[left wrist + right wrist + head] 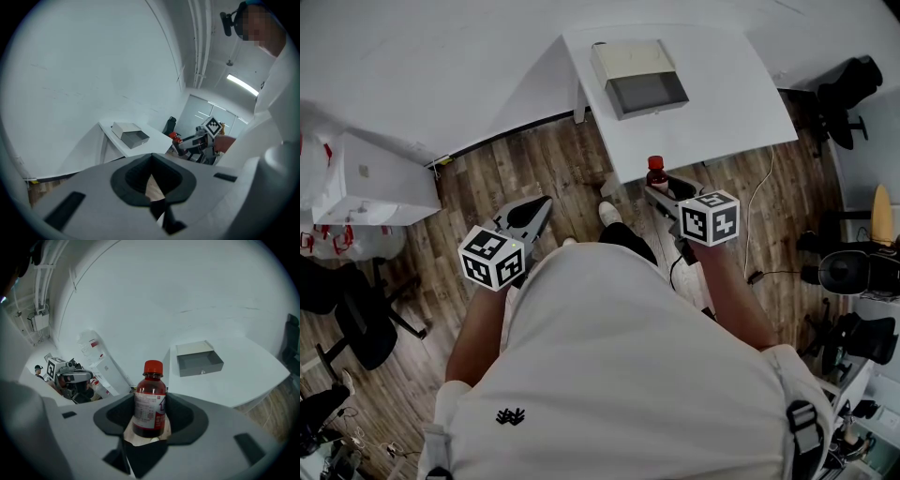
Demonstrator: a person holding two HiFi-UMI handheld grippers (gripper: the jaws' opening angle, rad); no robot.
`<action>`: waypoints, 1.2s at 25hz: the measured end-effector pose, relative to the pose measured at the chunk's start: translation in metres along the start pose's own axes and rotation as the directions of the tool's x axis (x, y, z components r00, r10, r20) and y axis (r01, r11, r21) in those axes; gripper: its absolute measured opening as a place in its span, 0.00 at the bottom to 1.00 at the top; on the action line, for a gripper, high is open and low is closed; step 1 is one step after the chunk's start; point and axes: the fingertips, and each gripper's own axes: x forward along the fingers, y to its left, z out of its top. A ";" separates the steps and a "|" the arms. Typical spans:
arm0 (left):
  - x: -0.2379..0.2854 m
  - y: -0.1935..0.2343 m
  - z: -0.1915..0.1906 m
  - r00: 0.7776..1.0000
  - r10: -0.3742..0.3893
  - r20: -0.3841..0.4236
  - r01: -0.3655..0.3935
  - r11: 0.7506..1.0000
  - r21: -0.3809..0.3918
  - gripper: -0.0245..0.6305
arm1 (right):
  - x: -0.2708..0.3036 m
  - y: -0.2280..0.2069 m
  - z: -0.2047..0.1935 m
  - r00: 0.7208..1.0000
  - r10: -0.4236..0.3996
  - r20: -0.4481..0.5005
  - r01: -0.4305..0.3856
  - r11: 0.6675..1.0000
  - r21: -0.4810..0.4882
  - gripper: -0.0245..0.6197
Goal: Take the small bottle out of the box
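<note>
A small bottle (656, 175) with a red cap and dark red liquid stands upright between the jaws of my right gripper (662, 193), just off the near edge of the white table (722, 103). In the right gripper view the bottle (150, 399) fills the gap and both pads of the right gripper (150, 414) press on it. The grey box (637, 77) lies on the table's far side with its drawer pulled out and empty (199, 358). My left gripper (542, 204) hangs over the wooden floor to the left, jaws together and holding nothing (151, 157).
A white cabinet (370, 183) stands at the left by the wall. Black office chairs sit at the right (848, 98) and lower left (356, 323). A cable (759, 202) trails across the floor beside the table.
</note>
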 end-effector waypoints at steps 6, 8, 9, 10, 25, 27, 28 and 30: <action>0.002 -0.001 0.001 1.000 -0.003 -0.002 0.003 1.000 0.001 0.05 | 0.000 -0.001 0.000 1.000 0.000 0.000 0.000 1.000 0.000 0.37; 0.002 -0.001 0.001 1.000 -0.002 -0.003 0.002 1.000 0.002 0.05 | 0.000 -0.001 0.000 1.000 0.000 0.002 0.000 1.000 0.000 0.37; 0.002 -0.001 0.001 1.000 -0.001 -0.002 0.001 1.000 0.002 0.05 | 0.000 -0.002 0.000 1.000 -0.001 0.003 0.001 1.000 -0.001 0.37; 0.002 -0.001 0.001 1.000 0.000 -0.002 0.000 1.000 0.002 0.05 | -0.001 -0.002 0.000 1.000 -0.001 0.004 0.001 1.000 -0.002 0.37; 0.009 -0.002 0.002 1.000 0.008 -0.013 -0.008 1.000 -0.002 0.05 | -0.001 -0.015 0.002 1.000 -0.003 0.006 0.003 1.000 0.009 0.37; 0.012 -0.001 0.003 1.000 0.010 -0.014 -0.010 1.000 -0.001 0.05 | 0.000 -0.018 0.004 1.000 -0.002 0.008 0.002 1.000 0.011 0.37; 0.014 -0.001 0.004 1.000 0.011 -0.014 -0.011 1.000 -0.001 0.05 | 0.001 -0.021 0.006 1.000 -0.001 0.009 0.001 1.000 0.011 0.37; 0.018 0.000 0.007 1.000 0.013 -0.013 -0.013 1.000 0.001 0.05 | 0.002 -0.025 0.009 1.000 0.000 0.011 0.000 1.000 0.011 0.37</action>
